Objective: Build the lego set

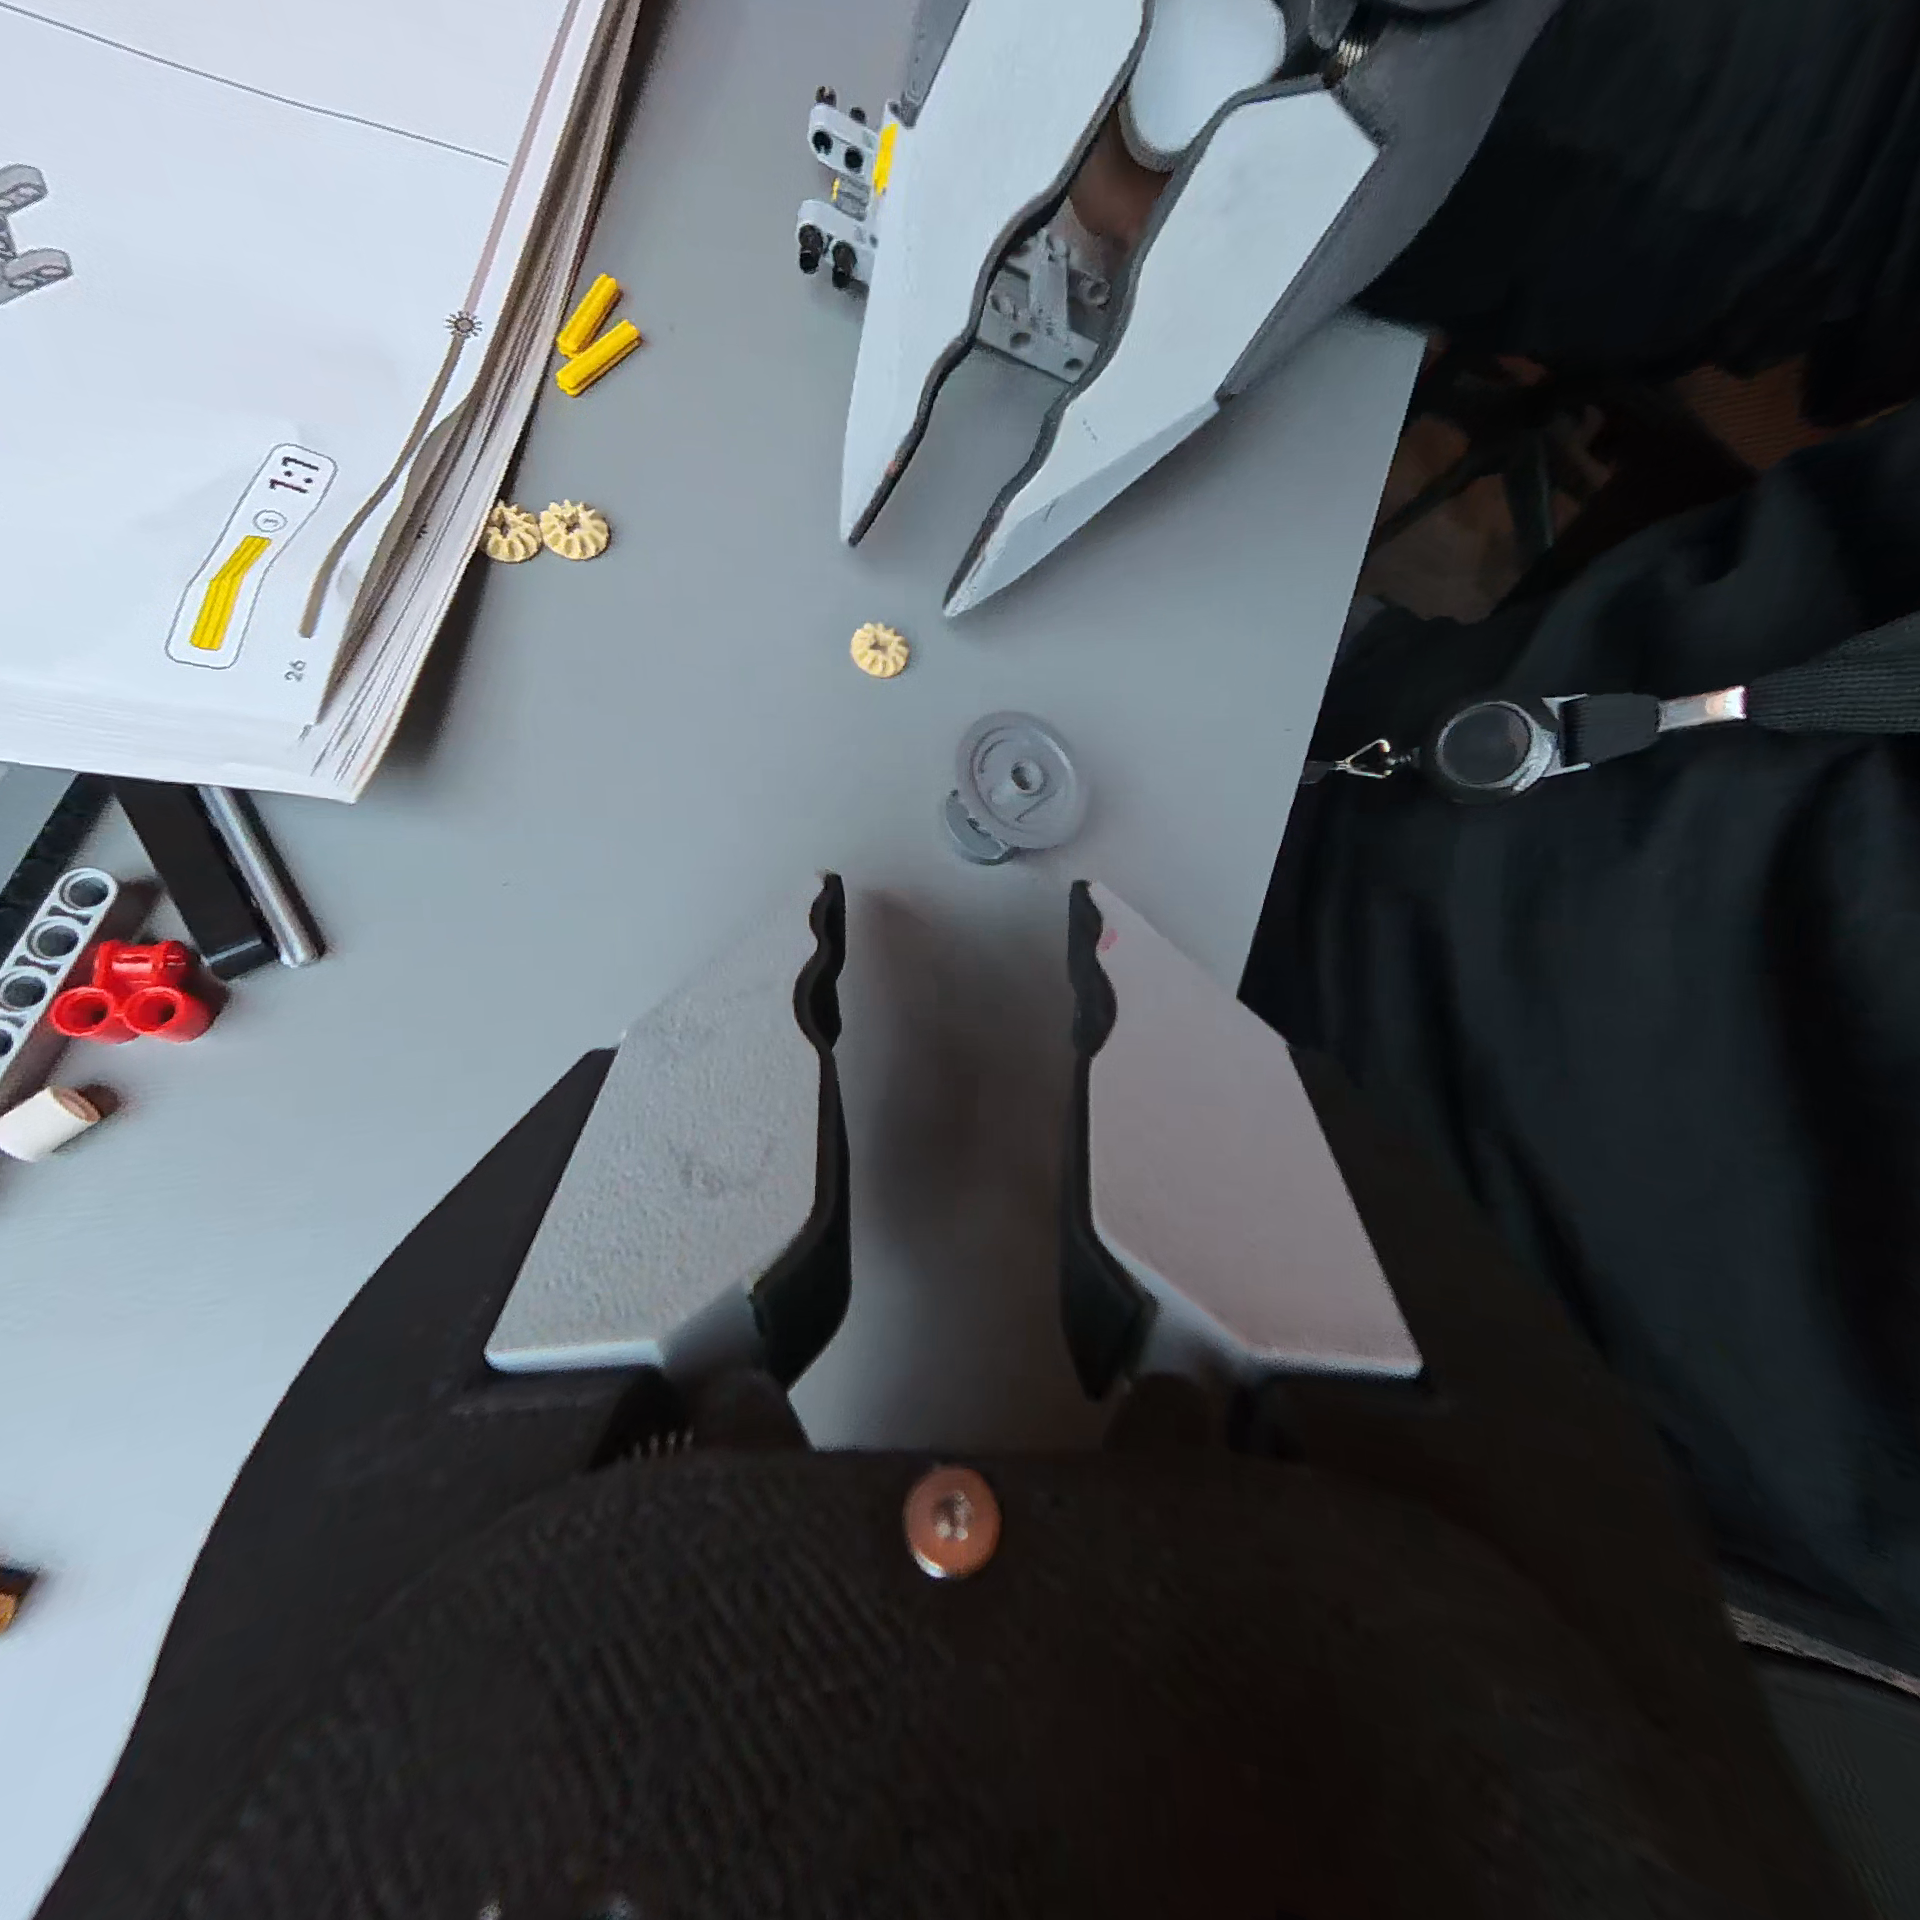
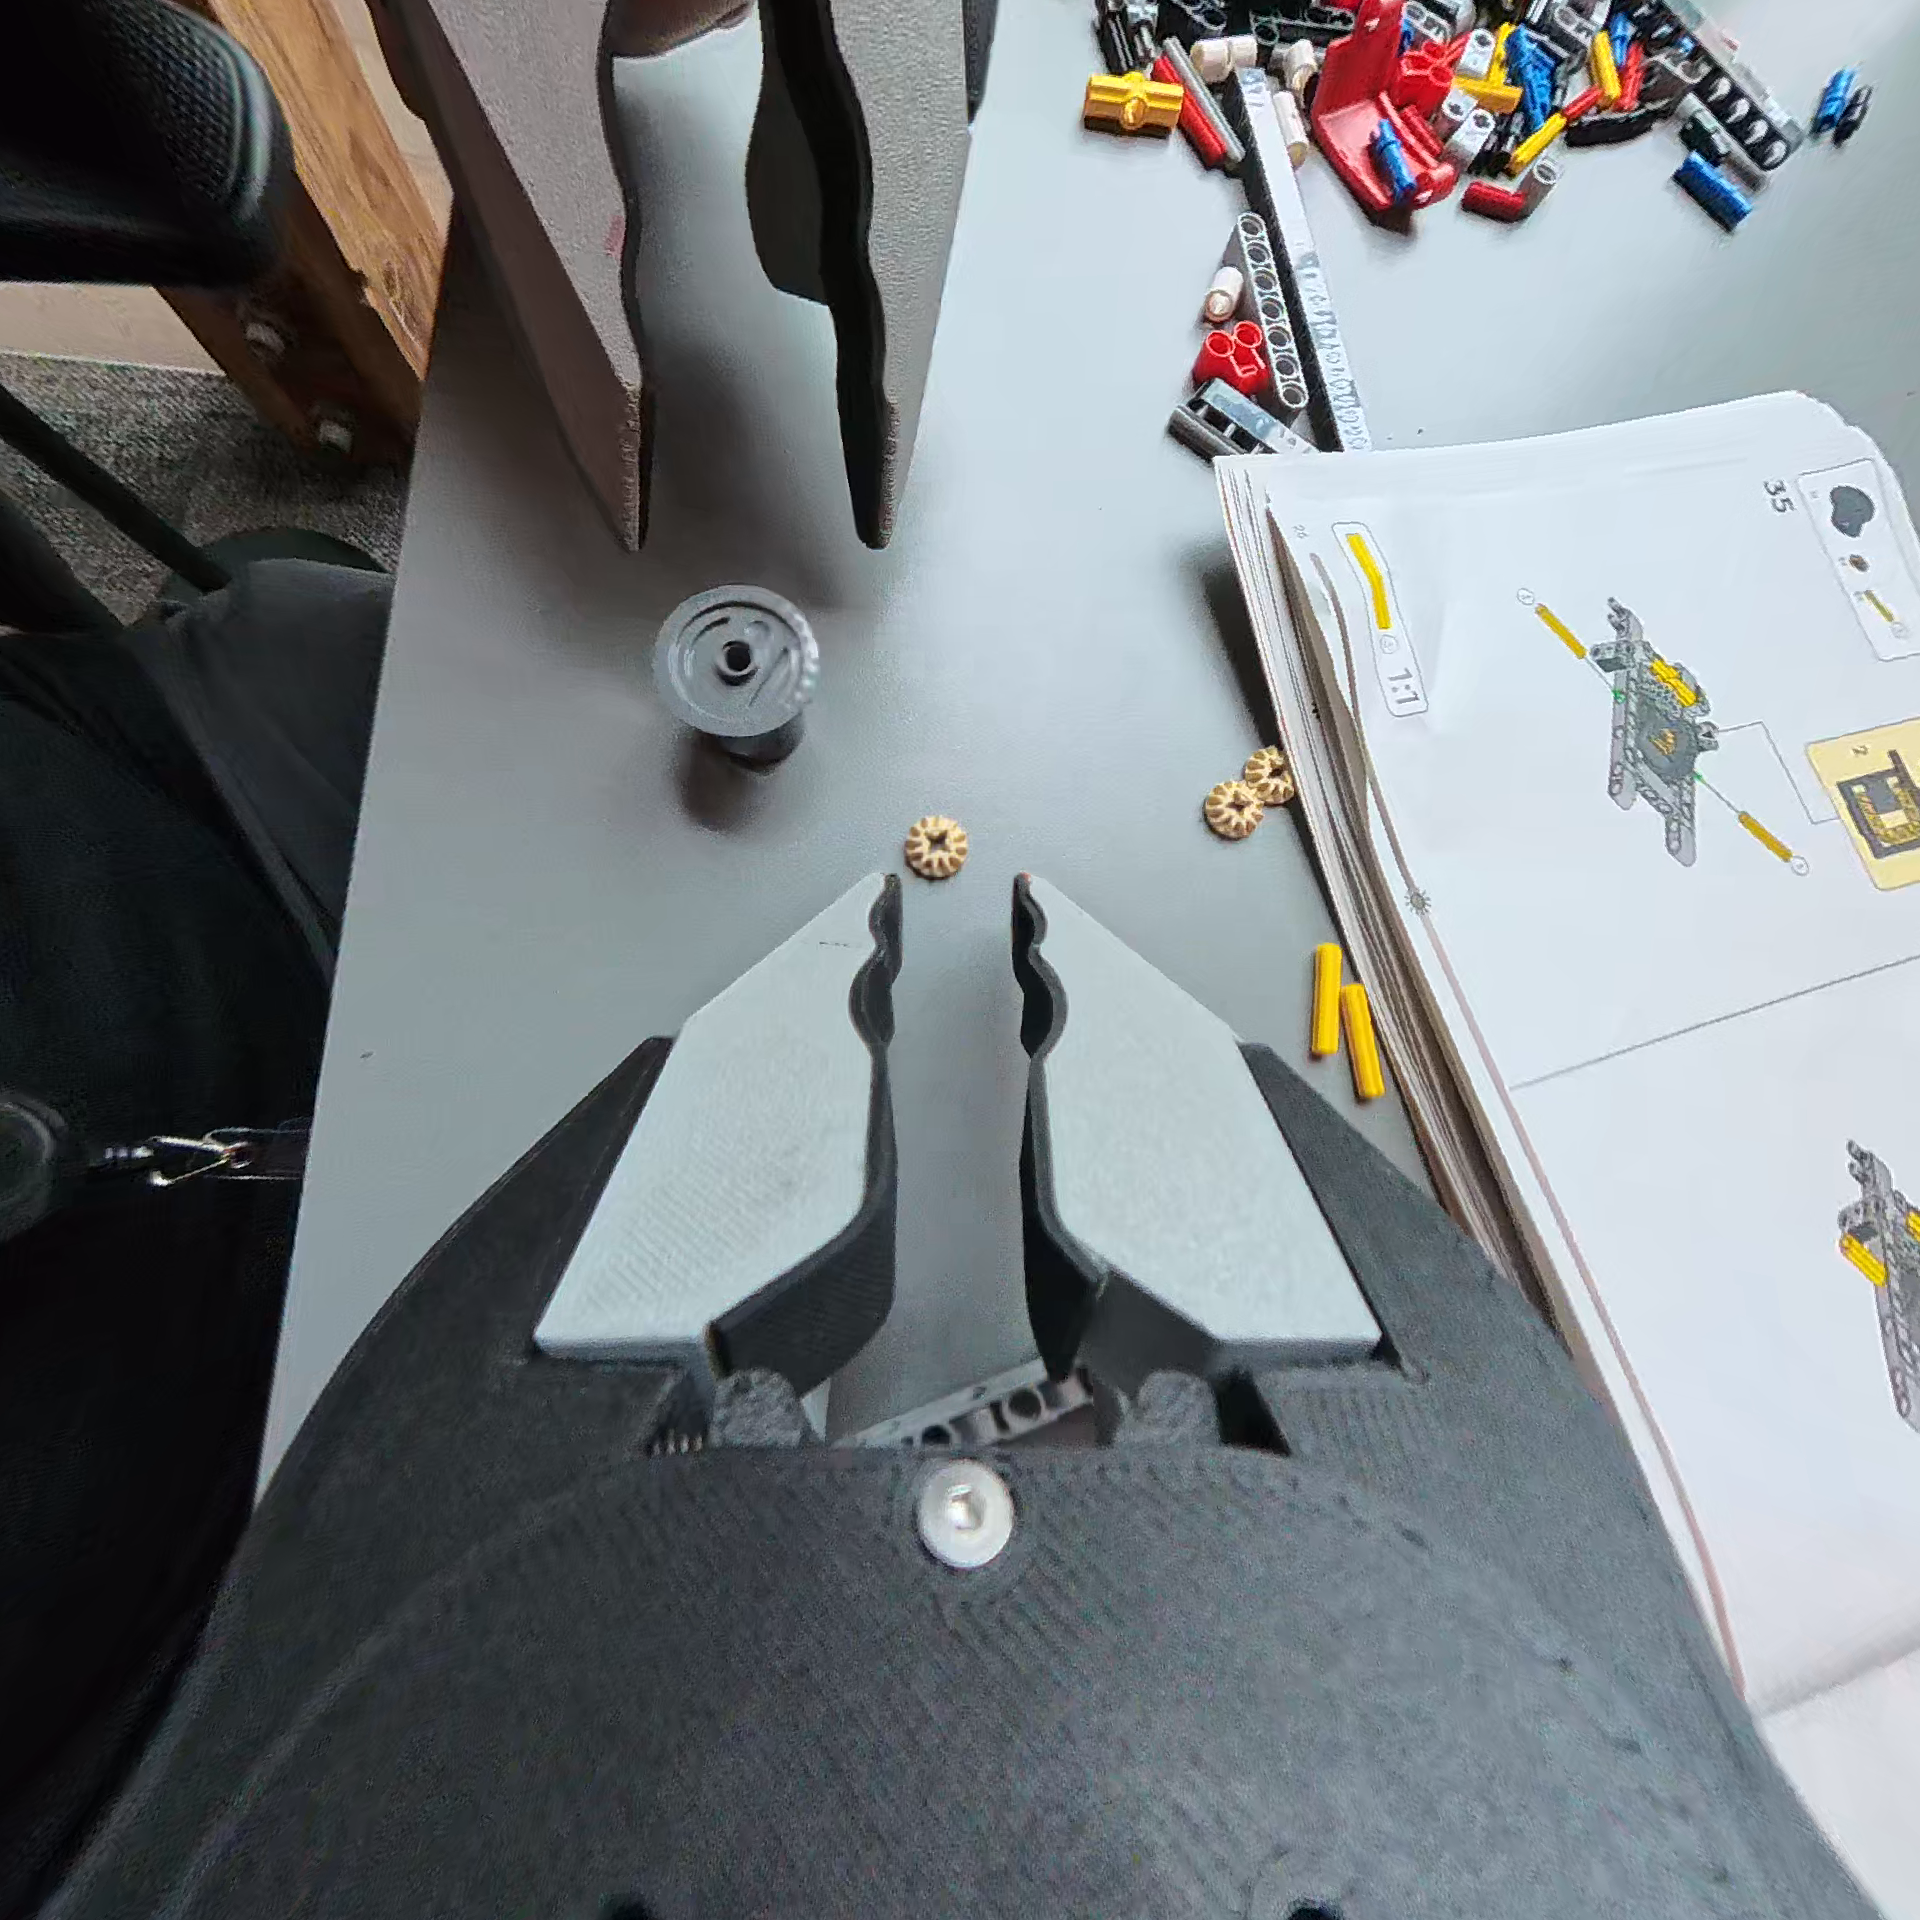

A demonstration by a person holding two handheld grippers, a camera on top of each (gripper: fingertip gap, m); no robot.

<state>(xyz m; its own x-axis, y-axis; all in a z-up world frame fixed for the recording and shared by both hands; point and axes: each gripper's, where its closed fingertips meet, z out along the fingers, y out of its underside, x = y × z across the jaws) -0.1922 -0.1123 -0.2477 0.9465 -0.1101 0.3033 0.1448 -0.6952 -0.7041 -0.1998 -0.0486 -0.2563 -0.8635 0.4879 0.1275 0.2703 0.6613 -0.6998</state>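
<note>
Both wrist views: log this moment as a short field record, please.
left gripper: open, empty, just short of the grey spool
right gripper: open, empty, tips at a lone tan gear
other tan gears: two, beside the booklet
yellow rods: two, by the booklet edge
loose parts pile: far end of the table

On the table, a lone gear lies just ahead of my right gripper. A spool stands between it and my left gripper. The booklet lies to the right, two more gears touching its edge.
</note>
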